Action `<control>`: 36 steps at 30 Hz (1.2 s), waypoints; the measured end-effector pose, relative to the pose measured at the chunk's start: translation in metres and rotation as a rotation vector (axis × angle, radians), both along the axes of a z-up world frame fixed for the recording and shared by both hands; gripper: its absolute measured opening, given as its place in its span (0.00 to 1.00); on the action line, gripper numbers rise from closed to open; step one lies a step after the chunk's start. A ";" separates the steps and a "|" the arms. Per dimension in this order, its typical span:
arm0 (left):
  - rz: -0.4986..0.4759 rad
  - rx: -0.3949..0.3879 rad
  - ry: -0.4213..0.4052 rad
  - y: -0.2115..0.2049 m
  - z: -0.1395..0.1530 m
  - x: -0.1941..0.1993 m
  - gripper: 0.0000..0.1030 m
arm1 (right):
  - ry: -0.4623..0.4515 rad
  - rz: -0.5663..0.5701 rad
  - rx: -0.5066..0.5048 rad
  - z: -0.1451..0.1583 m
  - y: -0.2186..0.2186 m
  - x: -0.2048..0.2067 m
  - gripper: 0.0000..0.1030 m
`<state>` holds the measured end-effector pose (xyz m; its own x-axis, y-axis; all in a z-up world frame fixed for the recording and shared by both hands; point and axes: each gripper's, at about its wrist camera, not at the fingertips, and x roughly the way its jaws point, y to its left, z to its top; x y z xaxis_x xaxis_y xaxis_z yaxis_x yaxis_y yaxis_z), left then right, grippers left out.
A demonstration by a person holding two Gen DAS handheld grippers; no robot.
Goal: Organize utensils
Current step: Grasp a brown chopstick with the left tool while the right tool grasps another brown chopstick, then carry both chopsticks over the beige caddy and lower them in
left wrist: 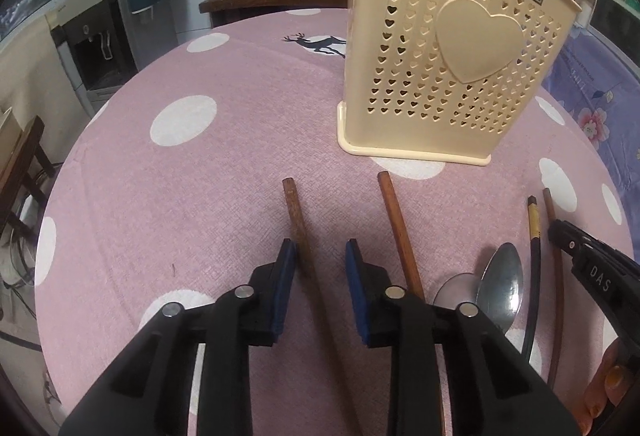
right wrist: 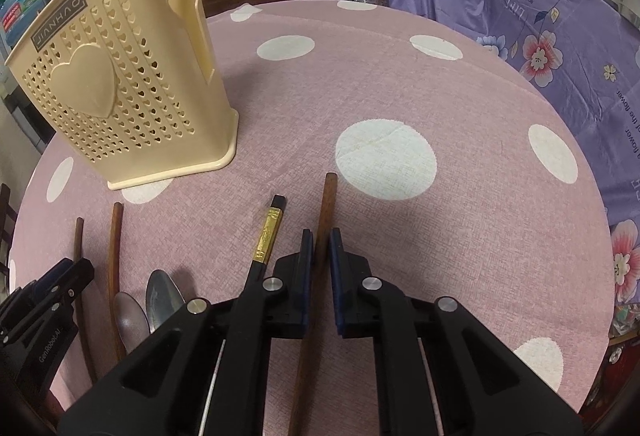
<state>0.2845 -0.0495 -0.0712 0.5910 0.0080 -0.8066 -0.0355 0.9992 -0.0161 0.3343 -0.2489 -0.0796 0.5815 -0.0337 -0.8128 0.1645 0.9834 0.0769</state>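
Brown chopstick [right wrist: 325, 220] lies on the pink tablecloth [right wrist: 400, 83] to the right of the cream utensil basket [right wrist: 120, 75], with the right gripper [right wrist: 321, 248] nearly shut around it; whether the pads actually pinch it, I can't tell. I'd squeeze firmly, lift level, then tip it upright over the basket. Left gripper [left wrist: 320, 256] is open, holding nothing, one wooden chopstick [left wrist: 298, 228] beside its left pad.

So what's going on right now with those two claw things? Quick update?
Right gripper jaws nearly shut around a brown chopstick. Left gripper jaws open, straddling another chopstick. Beige holder upright ahead; path clear.
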 end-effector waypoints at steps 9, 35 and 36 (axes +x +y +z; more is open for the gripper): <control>0.021 0.035 -0.033 -0.003 -0.002 -0.009 0.09 | -0.011 0.009 0.008 0.000 -0.001 -0.001 0.09; -0.009 -0.175 -0.406 0.058 0.130 -0.059 0.08 | -0.454 0.160 0.177 0.125 -0.027 -0.086 0.07; -0.015 -0.173 -0.421 0.057 0.135 -0.062 0.08 | -0.479 0.167 0.175 0.134 -0.029 -0.092 0.08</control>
